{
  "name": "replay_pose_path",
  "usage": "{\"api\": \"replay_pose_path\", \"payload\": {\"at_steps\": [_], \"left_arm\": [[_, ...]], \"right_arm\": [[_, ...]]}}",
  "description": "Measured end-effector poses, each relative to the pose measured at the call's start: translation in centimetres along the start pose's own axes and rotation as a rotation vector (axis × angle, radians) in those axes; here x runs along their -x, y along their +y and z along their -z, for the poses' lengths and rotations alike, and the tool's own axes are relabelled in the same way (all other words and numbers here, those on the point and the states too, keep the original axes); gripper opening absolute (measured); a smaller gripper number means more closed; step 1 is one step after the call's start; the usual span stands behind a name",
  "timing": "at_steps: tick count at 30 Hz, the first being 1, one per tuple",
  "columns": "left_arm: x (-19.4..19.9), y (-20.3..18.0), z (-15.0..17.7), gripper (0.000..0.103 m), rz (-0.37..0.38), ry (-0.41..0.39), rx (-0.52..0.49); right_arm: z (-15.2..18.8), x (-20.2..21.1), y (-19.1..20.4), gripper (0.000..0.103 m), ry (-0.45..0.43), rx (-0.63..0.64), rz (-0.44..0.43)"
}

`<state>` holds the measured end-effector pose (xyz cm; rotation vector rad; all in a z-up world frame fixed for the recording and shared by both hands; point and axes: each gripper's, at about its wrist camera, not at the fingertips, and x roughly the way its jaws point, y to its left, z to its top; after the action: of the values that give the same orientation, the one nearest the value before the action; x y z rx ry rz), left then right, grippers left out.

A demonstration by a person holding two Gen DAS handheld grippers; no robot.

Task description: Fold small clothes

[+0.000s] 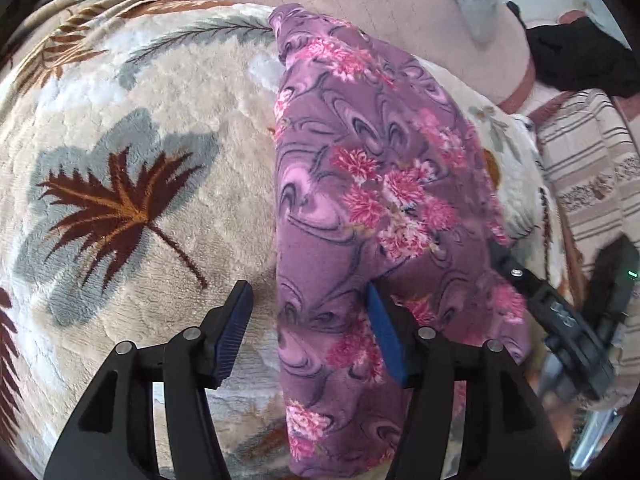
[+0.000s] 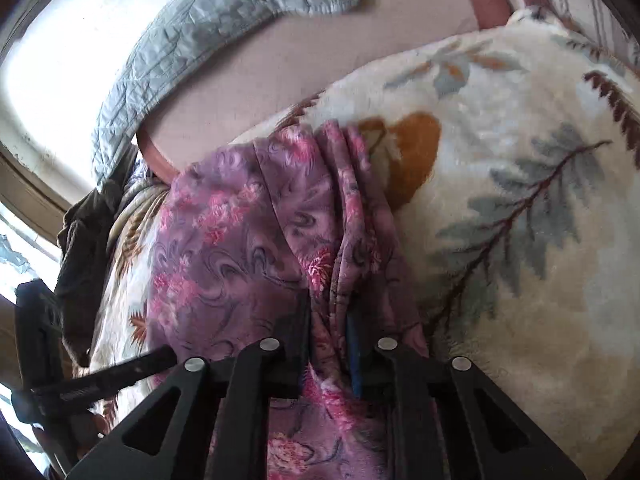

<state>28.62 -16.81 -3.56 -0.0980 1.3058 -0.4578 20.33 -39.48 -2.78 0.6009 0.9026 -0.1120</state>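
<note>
Left wrist view shows the left hand-held gripper (image 1: 308, 332) released, jaws spread wide: its right blue pad is tucked under the edge of the purple floral garment (image 1: 360, 184), its left pad rests clear on the leaf-patterned blanket (image 1: 120, 184). The garment lies as a long strip running straight ahead from this gripper, its left edge roughly midway between the fingers. Right wrist view shows the right hand-held gripper (image 2: 328, 344) clenched on a bunched fold of the same garment (image 2: 224, 248), cloth trailing forward and leftward. I judge the right hand nearer to control; the left needs to shift right before closing on the edge.
</note>
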Motion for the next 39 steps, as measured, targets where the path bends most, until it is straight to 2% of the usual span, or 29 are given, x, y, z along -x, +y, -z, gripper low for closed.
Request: {"api": "replay_pose_path", "payload": {"at_steps": [1,2,3,4,6,8,10,11,12,13,15,16,17,19,20,21,23,24,26,28,29,31,33,34,35,37,39], "left_arm": [[0.6,0.3,-0.3,0.058,0.02,-0.011,-0.001],[1.2,0.6,-0.8,0.058,0.027,-0.034,0.001],[1.7,0.9,-1.5,0.058,0.022,-0.06,0.004],[2.0,1.0,-2.3,0.058,0.014,-0.082,0.01],[1.8,1.3,-4.4,0.058,-0.003,-0.088,0.026],[1.1,1.3,-6.0,0.058,-0.008,-0.074,0.045],[0.3,1.2,-7.4,0.058,-0.011,-0.054,0.056],[0.1,1.1,-8.0,0.058,-0.011,-0.051,0.056],[-0.2,0.5,-8.4,0.058,-0.013,-0.054,0.05],[-0.4,0.3,-8.9,0.058,-0.019,-0.063,0.038],[-1.1,0.0,-9.8,0.058,-0.056,-0.082,0.027],[-1.8,0.0,-10.2,0.059,-0.076,-0.082,0.032],[-2.8,0.2,-10.5,0.059,-0.081,-0.063,0.038],[-4.1,0.9,-10.7,0.061,-0.071,-0.025,0.075],[-3.7,0.9,-10.8,0.061,-0.065,-0.024,0.081],[-3.1,0.9,-10.8,0.06,-0.065,-0.026,0.074],[-0.8,0.8,-10.1,0.06,-0.058,-0.082,0.04],[0.6,0.8,-9.3,0.06,-0.051,-0.121,0.026],[2.1,0.7,-7.5,0.06,-0.025,-0.162,0.012],[2.1,0.8,-5.2,0.06,0.001,-0.157,0.013],[1.5,0.3,-4.6,0.06,-0.005,-0.145,0.008],[-0.9,-0.5,-2.8,0.063,-0.088,-0.096,-0.031],[-0.9,-1.0,-2.0,0.063,-0.125,-0.122,-0.06],[-0.2,-1.1,-2.0,0.061,-0.126,-0.123,-0.056],[0.8,-1.1,-2.0,0.06,-0.107,-0.113,-0.047],[2.6,-0.7,-1.4,0.06,-0.047,-0.144,-0.016],[3.0,-0.8,-0.5,0.061,-0.056,-0.159,-0.023]], "right_arm": [[-0.5,0.3,0.2,0.025,-0.004,0.004,0.002],[-1.5,0.9,0.4,0.026,-0.03,-0.002,0.0],[-2.3,1.3,0.4,0.031,-0.058,-0.015,-0.01],[-3.6,1.5,0.4,0.043,-0.093,-0.042,-0.024],[-5.2,0.9,0.3,0.056,-0.109,-0.071,-0.038],[-6.7,-1.2,0.4,0.056,-0.068,-0.085,-0.016],[-7.4,-3.3,0.6,0.056,-0.032,-0.088,0.04],[-7.7,-4.5,1.1,0.051,0.0,-0.087,0.032],[-7.9,-4.9,1.6,0.021,0.0,-0.073,0.019],[-8.0,-4.8,2.2,0.007,-0.021,-0.037,0.022],[-8.2,-3.8,3.4,0.006,-0.105,0.046,0.05],[-8.3,-3.6,3.0,0.006,-0.129,0.044,0.061],[-8.3,-4.2,2.0,0.006,-0.114,0.01,0.098],[-8.3,-6.1,-0.2,0.002,-0.019,-0.053,0.137],[-8.3,-5.4,-0.8,0.004,-0.04,-0.073,0.108],[-8.2,-4.0,-1.2,0.013,-0.08,-0.105,0.076],[-7.8,-1.8,-1.4,0.014,-0.136,-0.118,0.021],[-7.3,-0.5,-1.2,0.014,-0.165,-0.093,-0.063],[-5.7,1.0,-0.3,0.014,-0.177,-0.018,-0.16],[-4.0,0.9,0.4,0.014,-0.138,0.052,-0.195],[-2.8,-0.1,0.9,0.013,-0.095,0.109,-0.131],[-1.0,-2.2,1.1,0.009,-0.037,0.189,-0.002],[-1.1,-1.1,1.5,0.009,-0.056,0.17,0.022],[-1.2,0.0,1.8,0.016,-0.069,0.149,0.023],[-1.0,0.8,1.9,0.016,-0.092,0.152,-0.012],[0.4,2.8,2.4,0.017,-0.129,0.19,-0.068],[1.8,2.1,2.7,0.025,-0.085,0.234,-0.03]]}}
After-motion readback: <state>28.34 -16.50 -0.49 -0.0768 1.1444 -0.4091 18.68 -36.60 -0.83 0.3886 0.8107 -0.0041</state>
